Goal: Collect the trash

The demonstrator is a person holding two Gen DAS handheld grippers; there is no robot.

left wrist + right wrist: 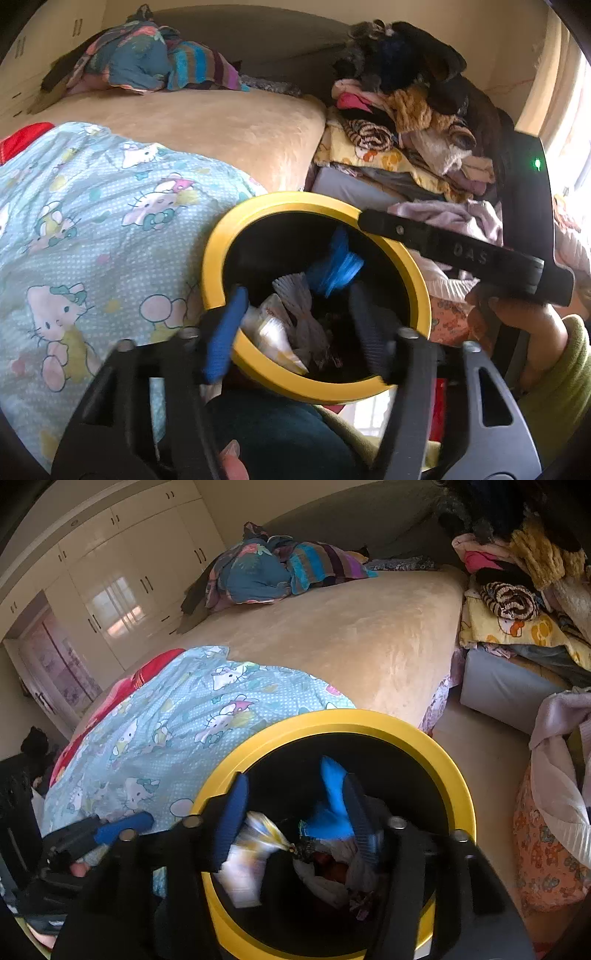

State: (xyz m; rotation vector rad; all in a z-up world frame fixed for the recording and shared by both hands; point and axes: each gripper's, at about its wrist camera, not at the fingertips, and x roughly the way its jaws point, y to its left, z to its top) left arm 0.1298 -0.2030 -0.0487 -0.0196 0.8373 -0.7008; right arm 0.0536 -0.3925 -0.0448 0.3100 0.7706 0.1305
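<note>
Motion blur smears the wrapper (245,864) and blue scrap (332,805) inside the bin (458,775), whose bottom stays dark.

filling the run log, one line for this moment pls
phase: dropping trash | right gripper: open over yellow bin | left gripper: open | bin: wrappers inside

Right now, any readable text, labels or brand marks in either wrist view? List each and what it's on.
"DAS": embossed on the black arm of the right tool reaching over the yellow bin, left wrist view; possibly more letters, not legible.
Wrapper in the bin: print too blurred to read.
Cartoon-cat bedsheet: pictures only, no legible words.
Nothing else readable.
</note>
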